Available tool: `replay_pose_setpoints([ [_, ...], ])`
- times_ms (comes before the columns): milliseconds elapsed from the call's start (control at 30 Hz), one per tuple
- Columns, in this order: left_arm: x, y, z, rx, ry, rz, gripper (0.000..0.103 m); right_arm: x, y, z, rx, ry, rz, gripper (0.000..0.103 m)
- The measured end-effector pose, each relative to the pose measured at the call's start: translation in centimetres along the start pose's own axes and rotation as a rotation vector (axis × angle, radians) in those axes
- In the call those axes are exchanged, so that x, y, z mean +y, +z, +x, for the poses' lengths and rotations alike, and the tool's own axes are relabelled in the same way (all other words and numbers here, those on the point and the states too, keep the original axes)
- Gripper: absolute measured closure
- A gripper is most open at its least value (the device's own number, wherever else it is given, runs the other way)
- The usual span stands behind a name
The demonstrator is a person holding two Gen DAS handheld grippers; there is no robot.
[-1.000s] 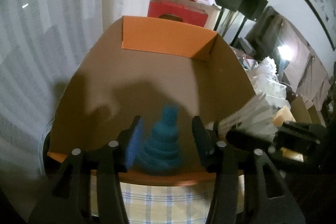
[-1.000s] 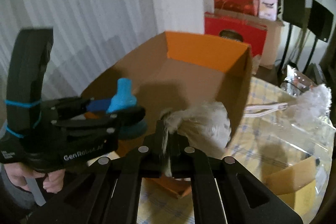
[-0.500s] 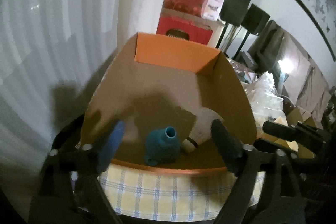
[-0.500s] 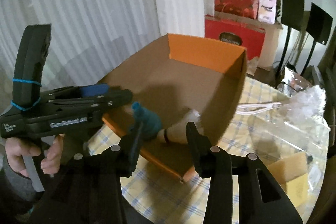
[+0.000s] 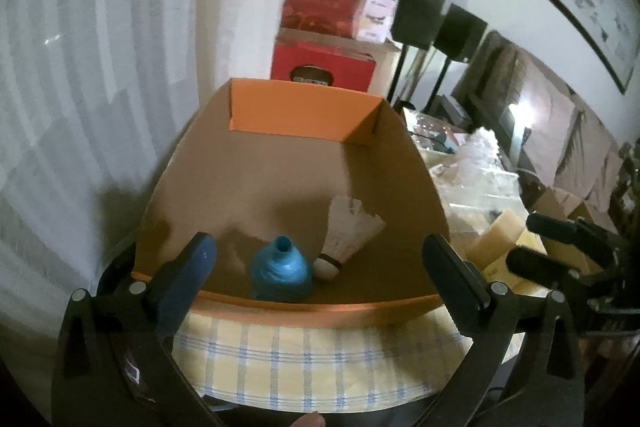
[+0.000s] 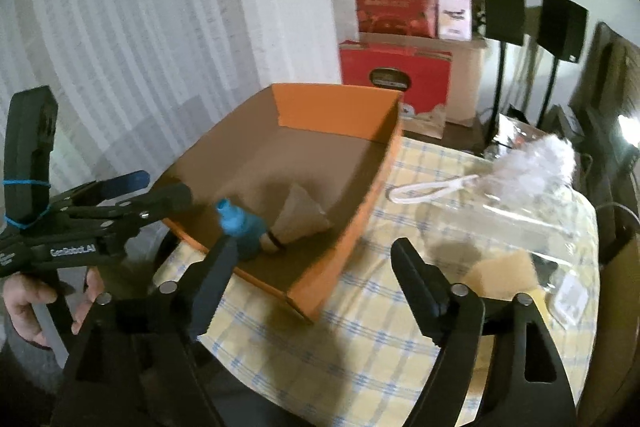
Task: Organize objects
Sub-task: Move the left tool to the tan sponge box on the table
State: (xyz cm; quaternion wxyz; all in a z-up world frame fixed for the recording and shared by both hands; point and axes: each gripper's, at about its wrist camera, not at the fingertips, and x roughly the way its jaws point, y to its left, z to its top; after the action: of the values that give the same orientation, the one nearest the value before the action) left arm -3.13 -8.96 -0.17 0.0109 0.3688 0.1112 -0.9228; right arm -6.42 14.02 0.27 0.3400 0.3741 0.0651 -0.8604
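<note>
A small teal ribbed rubber bulb with a narrow neck lies at the near end of an open orange cardboard box with a brown floor, directly ahead of the left gripper and just beyond its fingertips. A white feathered shuttlecock with a dark-banded cork base lies touching the bulb on its right, feathers pointing away from the gripper. The left gripper's jaws have just been opening and now stand spread wide, gripping nothing; bulb and shuttlecock lie free on the box floor.

The right gripper has likewise just been opening; its jaws stand well apart and hold nothing, with the box's near corner ahead of them. To its left a hand holds the left gripper's black handle. Right of the box, on the yellow-and-blue checked tablecloth, lie a fluffy white duster with a loop handle and clear plastic wrapping.
</note>
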Motion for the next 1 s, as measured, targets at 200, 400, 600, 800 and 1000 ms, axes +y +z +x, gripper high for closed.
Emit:
replay_pose_setpoints([
  [200, -2.6, -0.6, 0.0, 0.012, -0.058, 0.027, 0.000, -2.9, -1.5, -2.1, -0.014, -0.066, 0.054, 0.019],
  [400, -5.7, -1.5, 0.4, 0.037, -0.140, 0.067, 0.000, -5.9, -3.8, -4.2, -0.015, -0.162, 0.095, 0.018],
  [600, -9.0, -2.1, 1.2, 0.064, -0.212, 0.103, 0.000, -9.4, -6.1, -5.7, -0.008, -0.206, 0.179, 0.018],
  [800, -11.5, -1.9, 2.4, 0.085, -0.248, 0.117, 0.000, -10.8, -7.6, -6.3, 0.003, -0.259, 0.192, 0.018],
  [1000, -13.6, -1.1, 3.6, 0.105, -0.271, 0.128, 0.000, -12.0, -8.8, -6.4, 0.012, -0.256, 0.230, 0.018],
])
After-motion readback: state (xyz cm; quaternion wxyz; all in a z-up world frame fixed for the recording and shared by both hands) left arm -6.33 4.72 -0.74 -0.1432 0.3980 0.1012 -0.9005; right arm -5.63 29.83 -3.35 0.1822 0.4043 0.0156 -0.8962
